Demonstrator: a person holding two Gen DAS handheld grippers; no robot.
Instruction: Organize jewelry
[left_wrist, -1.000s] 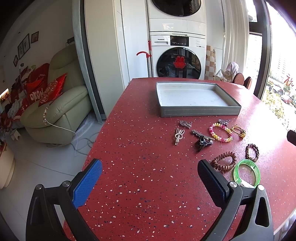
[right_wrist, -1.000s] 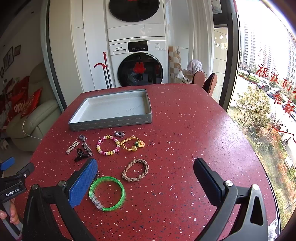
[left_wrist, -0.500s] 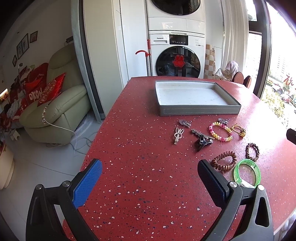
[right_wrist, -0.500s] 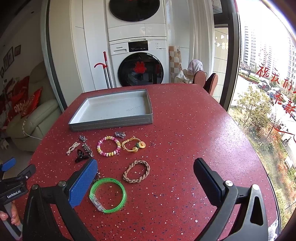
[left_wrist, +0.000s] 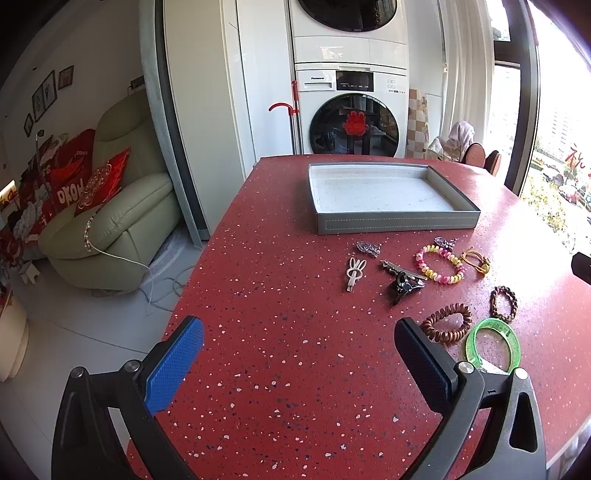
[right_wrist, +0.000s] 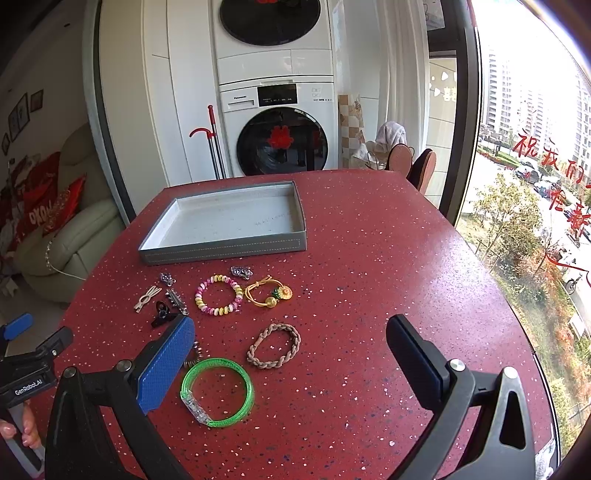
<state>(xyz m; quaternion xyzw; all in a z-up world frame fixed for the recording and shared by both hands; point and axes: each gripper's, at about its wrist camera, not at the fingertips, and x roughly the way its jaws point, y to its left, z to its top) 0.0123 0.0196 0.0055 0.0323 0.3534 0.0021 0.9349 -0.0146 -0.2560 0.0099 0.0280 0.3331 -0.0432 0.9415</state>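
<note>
Both tongs — left tongs (left_wrist: 299, 354), right tongs (right_wrist: 290, 352) — gape apart, clamping nothing, above scattered jewelry (right_wrist: 218, 294).

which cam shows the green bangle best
The right wrist view: the green bangle lies whole and close on the red table, its clear clasp visible. In the left wrist view the green bangle sits at the edge, partly hidden behind the left gripper.
</note>
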